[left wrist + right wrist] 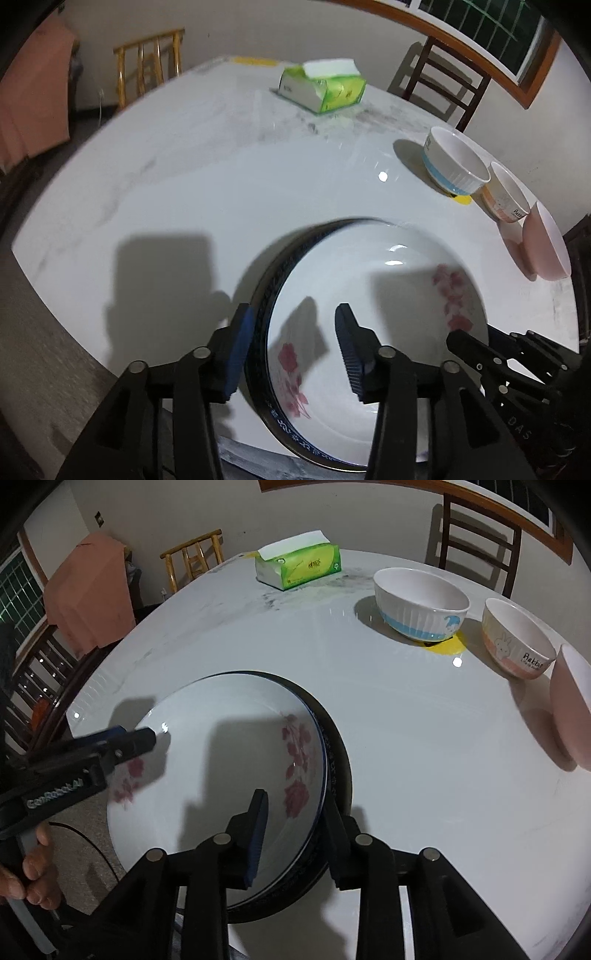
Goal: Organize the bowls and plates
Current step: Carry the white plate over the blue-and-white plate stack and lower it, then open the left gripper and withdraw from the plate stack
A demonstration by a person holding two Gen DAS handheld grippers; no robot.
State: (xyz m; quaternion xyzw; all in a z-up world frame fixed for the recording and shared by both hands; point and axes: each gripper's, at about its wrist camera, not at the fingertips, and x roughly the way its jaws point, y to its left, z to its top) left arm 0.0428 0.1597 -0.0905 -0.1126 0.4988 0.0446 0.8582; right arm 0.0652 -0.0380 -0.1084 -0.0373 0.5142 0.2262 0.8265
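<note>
Left gripper (293, 347) and right gripper (295, 834) fingers open, straddling opposite rims of white floral plate (221, 760) stacked on blue-rimmed plate (338, 764), near surface (369, 720) edge. Best close evenly, lift level.

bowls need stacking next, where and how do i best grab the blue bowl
Probably by the rim of the blue bowl, one finger inside and one outside. It stands upright with its mouth open. Come from the near side: the rabbit bowl sits close on its right.
</note>
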